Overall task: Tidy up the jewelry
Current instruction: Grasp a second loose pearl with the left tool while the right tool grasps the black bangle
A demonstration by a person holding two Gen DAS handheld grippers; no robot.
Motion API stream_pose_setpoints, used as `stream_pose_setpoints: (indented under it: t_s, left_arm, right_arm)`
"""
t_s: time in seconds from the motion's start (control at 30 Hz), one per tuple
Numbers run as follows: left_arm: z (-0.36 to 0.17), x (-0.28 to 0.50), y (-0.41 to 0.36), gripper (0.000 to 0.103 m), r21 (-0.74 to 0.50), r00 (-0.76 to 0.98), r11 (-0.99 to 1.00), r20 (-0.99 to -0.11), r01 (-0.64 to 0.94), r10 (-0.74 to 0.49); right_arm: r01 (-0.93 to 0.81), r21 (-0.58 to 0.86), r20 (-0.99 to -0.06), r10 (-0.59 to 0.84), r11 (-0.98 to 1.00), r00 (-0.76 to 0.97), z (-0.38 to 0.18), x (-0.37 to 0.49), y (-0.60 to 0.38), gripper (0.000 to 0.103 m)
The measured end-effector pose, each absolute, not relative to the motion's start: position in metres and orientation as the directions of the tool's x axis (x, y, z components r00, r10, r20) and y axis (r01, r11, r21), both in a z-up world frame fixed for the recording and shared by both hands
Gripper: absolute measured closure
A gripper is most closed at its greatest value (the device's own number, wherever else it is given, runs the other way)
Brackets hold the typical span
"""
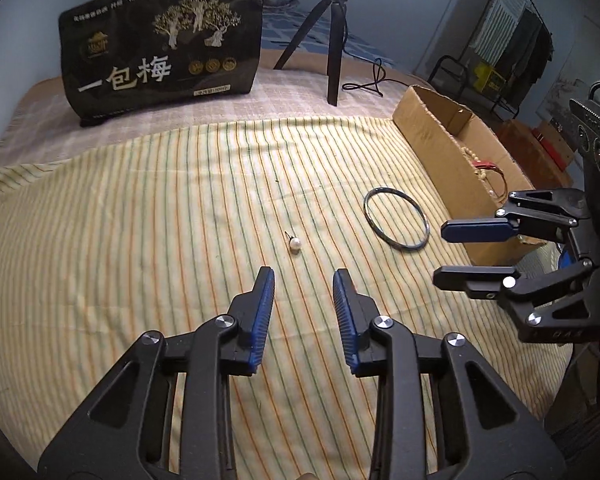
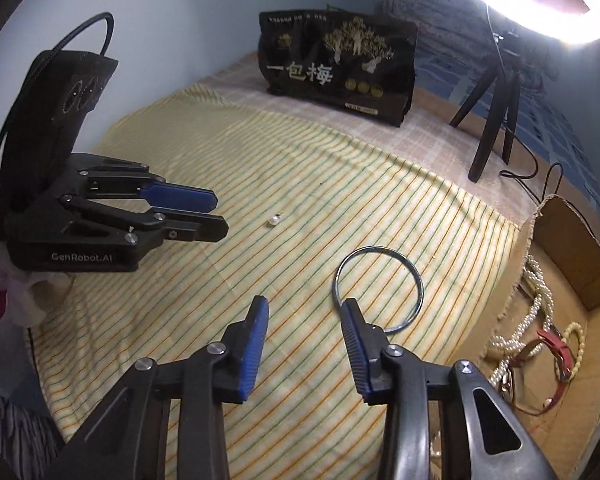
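A small pearl earring (image 1: 295, 244) lies on the striped yellow cloth (image 1: 140, 220), just ahead of my open, empty left gripper (image 1: 303, 280). It also shows in the right wrist view (image 2: 274, 220). A thin metal bangle (image 1: 397, 217) lies flat on the cloth right of the pearl, beside the cardboard box (image 1: 440, 140). In the right wrist view the bangle (image 2: 378, 288) lies just ahead of my open, empty right gripper (image 2: 305, 307), whose right fingertip overlaps its near rim. The box (image 2: 572, 240) holds pearl strands (image 2: 536, 304) and a red strap (image 2: 556, 344).
A black snack bag (image 1: 160, 40) stands at the back of the bed. A small black tripod (image 1: 332, 40) with a cable stands behind the box under a ring light (image 2: 540, 0). A wall runs along the left (image 2: 160, 20).
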State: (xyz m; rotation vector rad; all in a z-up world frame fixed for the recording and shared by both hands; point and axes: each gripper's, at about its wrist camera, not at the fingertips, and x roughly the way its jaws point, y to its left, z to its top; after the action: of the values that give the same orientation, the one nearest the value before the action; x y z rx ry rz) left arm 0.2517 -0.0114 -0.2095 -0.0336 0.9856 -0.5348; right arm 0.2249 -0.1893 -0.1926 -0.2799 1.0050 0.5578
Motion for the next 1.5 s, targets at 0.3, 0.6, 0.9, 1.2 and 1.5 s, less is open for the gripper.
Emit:
stream_pose_setpoints:
  t_s: [0.3,0.6,0.9,1.2,1.5]
  left_arm:
    - [-0.224,0.270,-0.020,0.072,-0.280,0.415,0.862,-0.786,0.423,-0.458]
    - [-0.236,0.283,-0.029,0.073,-0.280,0.407,0.872,-0.798,0.402,-0.445]
    - [-0.244,0.284,-0.035,0.089,-0.217,0.440,0.887,-0.804,0.408,-0.399]
    - [-0.246,0.284,-0.033,0.097,-0.216,0.446,0.885,-0.799,0.413,-0.403]
    - [-0.243,0.283,-0.032,0.097,-0.224,0.446,0.887,-0.799,0.403,-0.404]
  right_arm:
    - [-0.518,-0.001,-0.873,0.251,0.855,0.417,-0.210,0.241,-0.187,0.071]
    - [-0.498,-0.023,-0.873,0.225,0.867,0.433,-0.217,0.245,-0.184,0.073]
    - [-0.483,-0.026,-0.886,0.203,0.875,0.417,-0.226,0.252,-0.182,0.075]
    - [-0.470,-0.010,-0.891,0.205,0.883,0.405,-0.230,0.257,-0.180,0.088]
    - [-0.458,0.037,-0.895,0.233,0.888,0.379,-0.229,0.259,-0.182,0.101]
